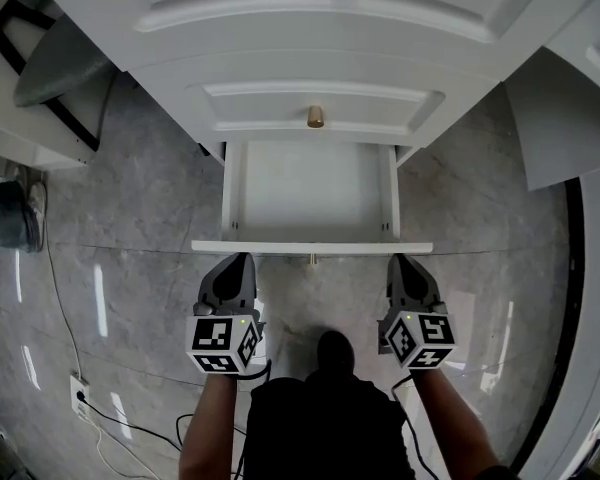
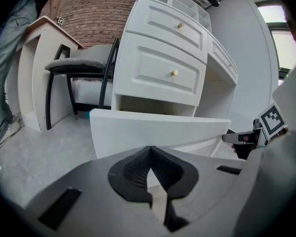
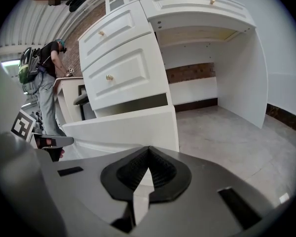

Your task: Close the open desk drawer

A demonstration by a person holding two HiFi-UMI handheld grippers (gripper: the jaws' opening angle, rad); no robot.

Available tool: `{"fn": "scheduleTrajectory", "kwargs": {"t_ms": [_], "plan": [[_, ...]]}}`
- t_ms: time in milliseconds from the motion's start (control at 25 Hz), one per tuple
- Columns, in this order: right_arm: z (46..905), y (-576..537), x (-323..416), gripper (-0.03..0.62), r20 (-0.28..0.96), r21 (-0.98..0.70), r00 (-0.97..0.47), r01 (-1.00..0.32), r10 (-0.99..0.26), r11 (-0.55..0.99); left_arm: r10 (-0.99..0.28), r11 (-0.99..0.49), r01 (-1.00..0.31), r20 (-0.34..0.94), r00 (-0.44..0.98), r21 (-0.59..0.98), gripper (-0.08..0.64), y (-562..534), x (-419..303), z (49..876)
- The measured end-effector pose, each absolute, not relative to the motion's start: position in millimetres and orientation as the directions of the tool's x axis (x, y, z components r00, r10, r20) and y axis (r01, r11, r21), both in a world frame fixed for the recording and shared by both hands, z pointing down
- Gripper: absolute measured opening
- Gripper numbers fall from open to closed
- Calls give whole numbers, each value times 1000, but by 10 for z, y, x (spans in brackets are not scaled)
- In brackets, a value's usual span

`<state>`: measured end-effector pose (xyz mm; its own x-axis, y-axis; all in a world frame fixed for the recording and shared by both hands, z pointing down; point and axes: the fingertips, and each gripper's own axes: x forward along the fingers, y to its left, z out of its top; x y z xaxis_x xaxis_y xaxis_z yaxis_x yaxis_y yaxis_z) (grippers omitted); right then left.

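Note:
The white desk's bottom drawer is pulled out over the floor, and its inside looks bare. Its small brass knob points toward me. My left gripper is shut, its tip right at the left part of the drawer's front panel. My right gripper is also shut, its tip at the panel's right part. Neither holds anything. Whether the tips touch the panel I cannot tell. In the left gripper view the jaws close to a point; the right gripper's jaws do the same.
Above the open drawer sits a shut drawer with a brass knob. A black-framed chair stands left of the desk, with a dark bin near it. Cables and a power strip lie on the floor at lower left. A person stands behind.

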<state>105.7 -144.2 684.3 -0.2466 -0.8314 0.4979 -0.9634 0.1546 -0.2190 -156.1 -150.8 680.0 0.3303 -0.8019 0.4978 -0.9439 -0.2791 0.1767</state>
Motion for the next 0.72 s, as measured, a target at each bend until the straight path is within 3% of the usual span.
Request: {"fn": "scheduleTrajectory", "kwargs": {"t_ms": [720], "plan": [[6840,-2014,1052,5,407,-163,-196,-977,-892,141,-842,-298,-944,428,328,138,9,-2131,-1571,6853]]}}
